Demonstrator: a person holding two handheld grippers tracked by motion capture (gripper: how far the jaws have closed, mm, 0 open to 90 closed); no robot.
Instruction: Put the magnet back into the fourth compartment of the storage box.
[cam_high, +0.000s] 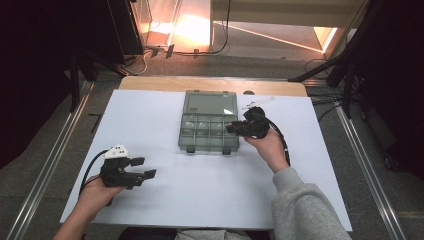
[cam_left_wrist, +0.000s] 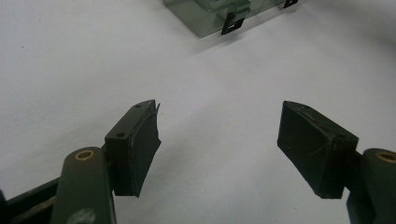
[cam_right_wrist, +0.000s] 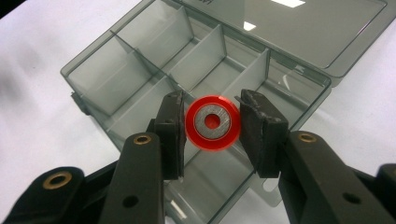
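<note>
Pinching red ring (cam_right_wrist: 213, 122) in right gripper (cam_right_wrist: 212, 123) | over organizer box (cam_right_wrist: 140, 70) | left gripper (cam_left_wrist: 219, 140) spread, idle

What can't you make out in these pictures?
- Red ring, right gripper view: the right tool pads cover both its sides, so how thick it is stays hidden.
- Same ring, high view: too small, behind the tool.
- Compartment box, left gripper view: cut off by the top edge.
- Box contents, high view: too small and glary to tell.
</note>
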